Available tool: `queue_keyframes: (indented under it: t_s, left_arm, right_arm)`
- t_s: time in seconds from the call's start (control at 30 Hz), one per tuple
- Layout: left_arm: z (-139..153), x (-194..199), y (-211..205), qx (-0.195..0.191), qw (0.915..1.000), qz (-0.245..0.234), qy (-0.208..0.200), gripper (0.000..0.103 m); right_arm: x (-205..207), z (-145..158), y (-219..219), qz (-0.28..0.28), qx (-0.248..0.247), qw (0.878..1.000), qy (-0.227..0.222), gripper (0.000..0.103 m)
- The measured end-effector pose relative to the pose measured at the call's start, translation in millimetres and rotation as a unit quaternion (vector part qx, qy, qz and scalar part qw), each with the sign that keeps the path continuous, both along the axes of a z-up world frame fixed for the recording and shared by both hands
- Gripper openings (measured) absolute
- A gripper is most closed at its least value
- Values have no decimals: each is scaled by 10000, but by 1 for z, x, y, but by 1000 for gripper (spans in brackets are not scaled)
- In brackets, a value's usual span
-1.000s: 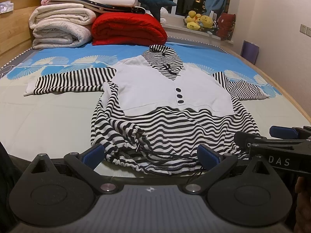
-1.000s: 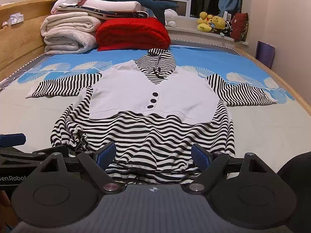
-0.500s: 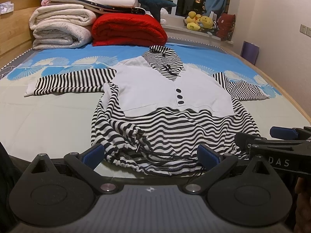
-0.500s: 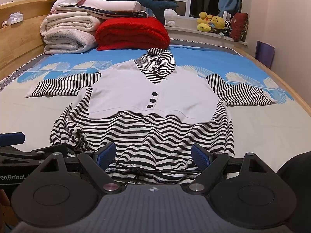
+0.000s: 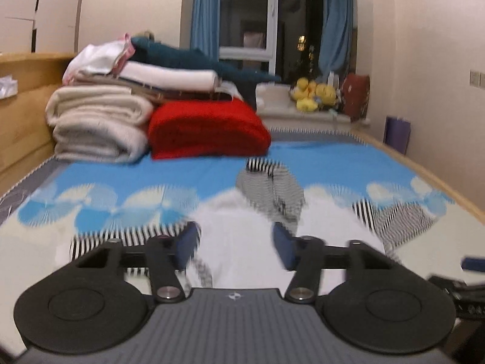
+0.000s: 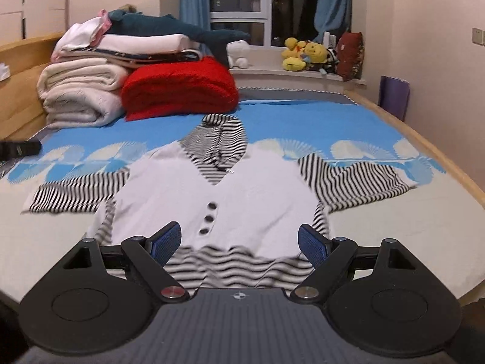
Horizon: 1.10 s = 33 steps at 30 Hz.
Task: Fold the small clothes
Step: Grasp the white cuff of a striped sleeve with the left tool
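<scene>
A striped hooded top with a white vest front (image 6: pixel 242 188) lies flat on the bed, hood (image 6: pixel 218 139) toward the window and both sleeves spread out. My right gripper (image 6: pixel 239 241) hovers open over the lower front, just below the dark buttons (image 6: pixel 209 218), with nothing between its pads. In the blurred left wrist view, my left gripper (image 5: pixel 235 245) hangs above the white front (image 5: pixel 239 212). Its jaws are closing, about half as wide as before, and no cloth is pinched between them. The hem is hidden under both grippers.
Folded cream blankets (image 6: pixel 78 97) and a red blanket (image 6: pixel 178 88) are stacked at the head of the bed. Plush toys (image 6: pixel 303 54) sit on the windowsill. A wooden headboard (image 5: pixel 24 115) runs along the left and a wooden bed rail (image 6: pixel 439 157) along the right.
Both grippers rose and moved forward from the hem over the garment's middle. The left jaws narrowed from wide open. The right jaws kept their width.
</scene>
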<state>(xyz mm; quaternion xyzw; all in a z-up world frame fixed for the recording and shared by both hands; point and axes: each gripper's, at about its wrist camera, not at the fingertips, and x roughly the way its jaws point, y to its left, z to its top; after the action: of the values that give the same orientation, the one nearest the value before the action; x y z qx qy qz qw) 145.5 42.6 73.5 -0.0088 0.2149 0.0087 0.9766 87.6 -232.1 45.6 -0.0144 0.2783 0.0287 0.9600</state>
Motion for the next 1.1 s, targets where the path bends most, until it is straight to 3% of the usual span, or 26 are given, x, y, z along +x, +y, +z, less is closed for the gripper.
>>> queue_keyframes:
  t_s: [0.13,0.3,0.4,0.47,0.57,0.63,0.73,0.83,0.93,1.0,1.1]
  left_arm:
    - [6,55,22,-34,9999,-98,-83,29]
    - [-22,130,69,-225,9992,-54,333,29]
    - [-41,175,113,-246,9976,240,606,29]
    - [-53,197,148,-260,9955,572,707,29]
    - [-75,214,208,-681,9870,1137,910,29]
    - [-98,217,248,-1202,9732,1527,1227,29]
    - [-128,223,300,-1966,9371,2201,1866,30]
    - [-150,217,336,-2291,9075,2818,2108,39]
    - [-169,206,356,-2532,8787,3272,2380,39]
    - [-180,201,368,-2827,8611,3442,2451,40]
    - [-190,203,380,-3157,8416,3606,2491,39]
  right_arm:
    - [30,11,-8,-89,-111,9999,6,85]
    - [78,14,-14,-147,73,9998,137,82]
    - [100,21,-13,-126,107,9999,50,68]
    - [113,27,-9,39,88,9999,-114,52]
    - [133,39,-2,353,147,9985,-389,45]
    - [152,46,3,545,296,9966,-550,45]
    - [183,57,16,855,560,9925,-674,47]
    - [214,58,29,1160,888,9852,-894,53]
    - [233,45,36,1380,958,9809,-978,53]
    - [239,31,37,1356,976,9830,-761,53]
    - [251,19,41,1062,1312,9854,-234,53]
